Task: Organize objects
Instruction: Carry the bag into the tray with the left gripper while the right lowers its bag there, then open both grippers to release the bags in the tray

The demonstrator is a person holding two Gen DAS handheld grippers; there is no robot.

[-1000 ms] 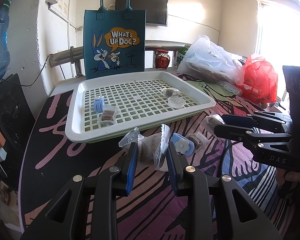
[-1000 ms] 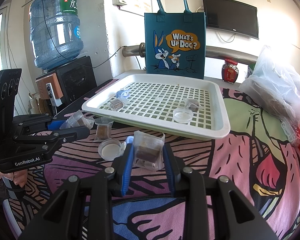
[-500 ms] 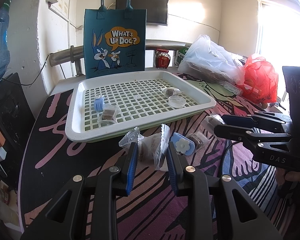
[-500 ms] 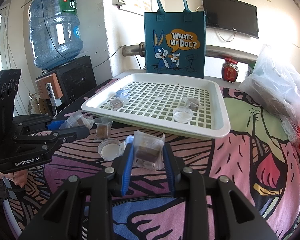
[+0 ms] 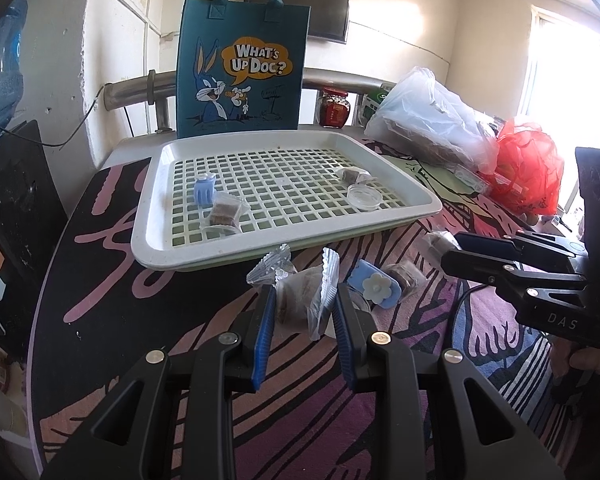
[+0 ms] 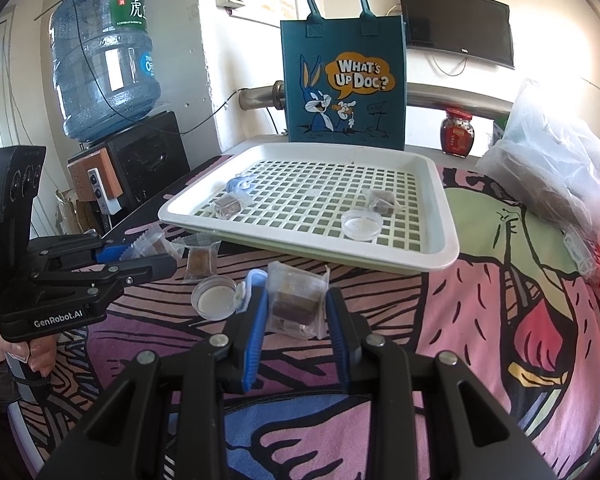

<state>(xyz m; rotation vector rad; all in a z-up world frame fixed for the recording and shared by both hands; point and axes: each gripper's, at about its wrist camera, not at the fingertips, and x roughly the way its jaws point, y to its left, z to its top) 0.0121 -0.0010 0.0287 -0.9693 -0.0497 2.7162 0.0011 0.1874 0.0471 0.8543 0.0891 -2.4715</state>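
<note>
In the left wrist view my left gripper (image 5: 304,294) is shut on a clear-wrapped brown snack packet (image 5: 300,300), just above the patterned tablecloth in front of the white grid tray (image 5: 156,240). In the right wrist view my right gripper (image 6: 296,298) is shut on a second clear packet with a brown cake (image 6: 296,306), also short of the tray (image 6: 440,256). Inside the tray lie a blue clip (image 5: 204,190), two wrapped cakes (image 5: 224,214) (image 5: 354,176) and a clear round lid (image 5: 364,196). Each gripper shows in the other's view: the right (image 5: 454,246), the left (image 6: 156,254).
Loose on the cloth are a blue flower clip (image 5: 374,288), a wrapped cake (image 5: 404,276), another packet (image 6: 200,260) and a round clear dish (image 6: 214,298). Behind the tray stand a teal tote bag (image 5: 240,68) and a red jar (image 5: 334,108). Plastic bags (image 5: 432,120) pile up at the right; a water bottle (image 6: 104,56) stands at the left.
</note>
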